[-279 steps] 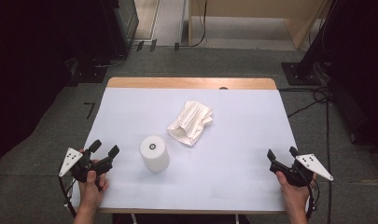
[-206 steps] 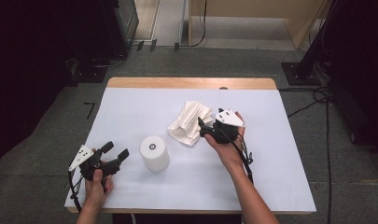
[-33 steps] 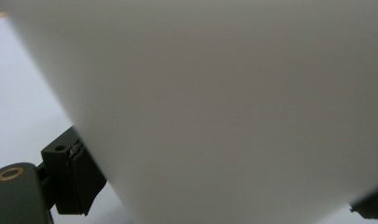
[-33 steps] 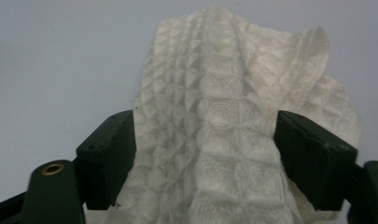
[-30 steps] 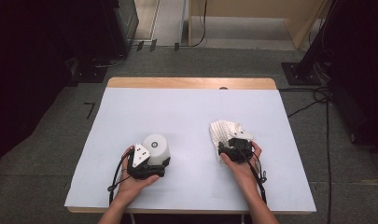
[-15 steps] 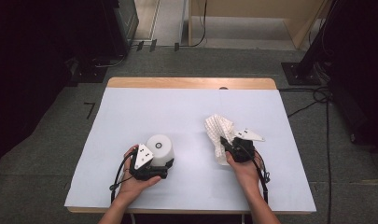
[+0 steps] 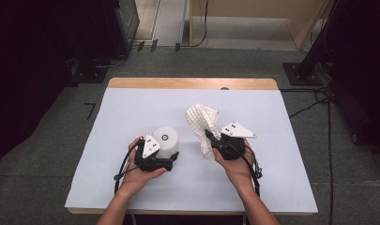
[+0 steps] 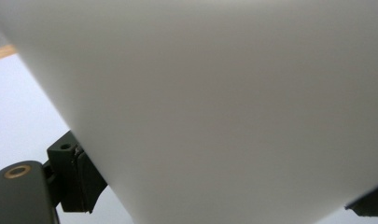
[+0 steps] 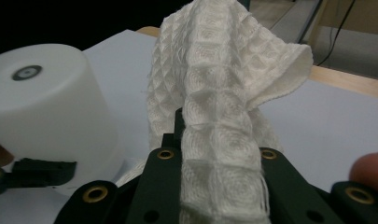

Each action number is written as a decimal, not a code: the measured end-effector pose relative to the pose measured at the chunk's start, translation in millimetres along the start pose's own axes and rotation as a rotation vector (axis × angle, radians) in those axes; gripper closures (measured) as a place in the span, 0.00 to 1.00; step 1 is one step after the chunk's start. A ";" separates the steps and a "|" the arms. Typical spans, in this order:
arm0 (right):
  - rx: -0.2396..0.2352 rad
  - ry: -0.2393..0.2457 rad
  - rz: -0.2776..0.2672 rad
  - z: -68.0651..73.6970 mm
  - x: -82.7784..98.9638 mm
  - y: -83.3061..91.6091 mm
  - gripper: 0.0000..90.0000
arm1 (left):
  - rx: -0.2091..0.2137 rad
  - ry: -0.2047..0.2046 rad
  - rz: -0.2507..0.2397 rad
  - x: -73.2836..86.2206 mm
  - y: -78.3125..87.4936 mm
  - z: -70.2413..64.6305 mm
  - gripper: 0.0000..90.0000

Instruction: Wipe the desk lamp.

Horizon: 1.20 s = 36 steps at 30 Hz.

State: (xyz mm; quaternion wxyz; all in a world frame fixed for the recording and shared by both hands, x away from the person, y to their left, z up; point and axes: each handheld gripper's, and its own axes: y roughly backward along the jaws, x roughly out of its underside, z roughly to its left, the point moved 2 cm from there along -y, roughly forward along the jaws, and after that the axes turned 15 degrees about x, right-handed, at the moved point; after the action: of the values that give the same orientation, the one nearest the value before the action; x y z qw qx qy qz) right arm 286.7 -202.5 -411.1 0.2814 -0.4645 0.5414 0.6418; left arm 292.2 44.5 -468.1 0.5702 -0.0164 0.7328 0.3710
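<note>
A white upturned cup (image 7: pixel 165 142) with a small ring on its top is tilted at the table's front left. My left gripper (image 7: pixel 163 161) is shut on its lower part. In the left gripper view the cup (image 8: pixel 224 102) sits between the two jaws of the left gripper (image 8: pixel 221 198). A white waffle-weave cloth (image 7: pixel 200 119) is raised off the table to the right of the cup. My right gripper (image 7: pixel 210 137) is shut on the cloth's lower part. In the right gripper view the cloth (image 9: pixel 224 93) rises out of the right gripper (image 9: pixel 214 154), with the cup (image 9: pixel 46 112) at the left.
The white tabletop (image 7: pixel 131 108) has a wooden far edge (image 7: pixel 192 83). Cables (image 7: pixel 319 101) lie on the grey floor to the right. Dark equipment (image 7: pixel 108 28) stands behind the table at the left.
The right gripper has closed on the cloth and lifted it, so it now stands up off the table. The left gripper has raised and tilted the cup a little.
</note>
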 end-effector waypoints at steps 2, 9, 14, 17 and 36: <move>-0.016 0.000 -0.004 3.0 -2.2 1.2 0.89 | -0.003 -0.012 0.017 2.6 -3.0 -0.7 0.09; -0.091 -0.005 -0.005 16.2 -7.2 7.7 0.88 | 0.025 -0.020 0.061 9.3 -15.2 -7.1 0.09; -0.138 0.020 0.001 37.1 -10.0 10.9 0.87 | 0.046 -0.036 0.071 7.7 -19.2 -13.4 0.09; -0.151 0.027 0.026 49.3 -6.2 6.3 0.86 | 0.051 -0.040 0.069 5.2 -20.1 -16.2 0.09; -0.101 0.013 0.103 30.4 7.5 -14.1 0.87 | 0.076 -0.084 0.070 1.5 -16.9 -18.3 0.09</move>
State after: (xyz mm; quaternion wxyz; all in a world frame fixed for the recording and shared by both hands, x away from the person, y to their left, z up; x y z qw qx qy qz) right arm 286.9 -170.9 -424.5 0.2209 -0.4539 0.5330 0.6791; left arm 284.1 22.5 -476.9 0.5871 0.0465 0.7220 0.3631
